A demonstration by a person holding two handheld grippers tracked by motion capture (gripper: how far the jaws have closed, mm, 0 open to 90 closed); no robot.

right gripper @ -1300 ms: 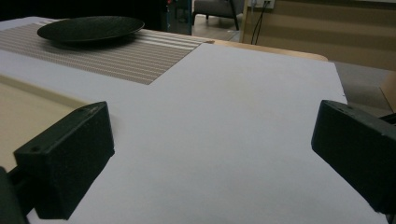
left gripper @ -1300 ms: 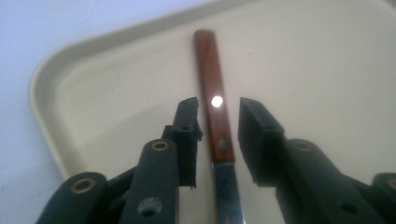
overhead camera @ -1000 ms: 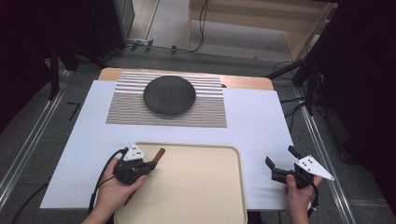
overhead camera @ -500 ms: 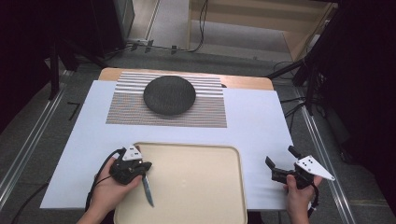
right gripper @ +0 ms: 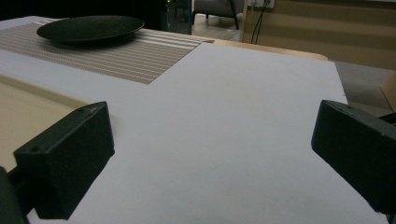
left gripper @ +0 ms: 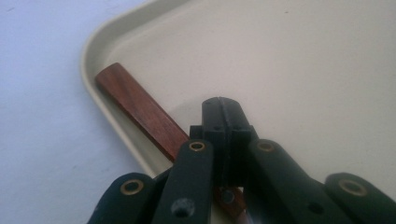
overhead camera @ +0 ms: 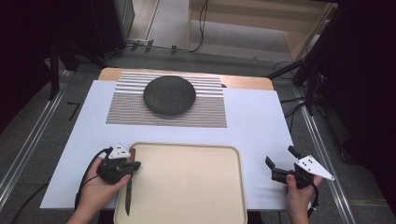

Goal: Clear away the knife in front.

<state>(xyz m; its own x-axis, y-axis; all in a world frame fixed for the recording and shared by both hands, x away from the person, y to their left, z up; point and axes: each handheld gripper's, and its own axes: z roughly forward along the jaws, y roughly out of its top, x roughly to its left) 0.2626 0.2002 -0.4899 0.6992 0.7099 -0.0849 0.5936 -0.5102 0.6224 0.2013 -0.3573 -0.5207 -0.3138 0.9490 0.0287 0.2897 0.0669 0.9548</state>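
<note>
Smooth beige tray, wooden-handled knife, perhaps.

White-covered table carries striped mat (dark plate atop), beige tray.

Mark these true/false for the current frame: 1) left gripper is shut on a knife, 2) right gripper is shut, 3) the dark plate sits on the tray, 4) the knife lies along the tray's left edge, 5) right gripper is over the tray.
1) True. The left gripper has its jaws closed on the knife, gripping it where the wooden handle meets the blade.
2) False. The right gripper is open, its jaws wide apart with nothing between them.
3) False. The dark plate sits on the striped mat, beyond the tray.
4) True. The knife runs along the tray's left edge, blade toward the person.
5) False. It is held over the white table cover, right of the tray.
</note>
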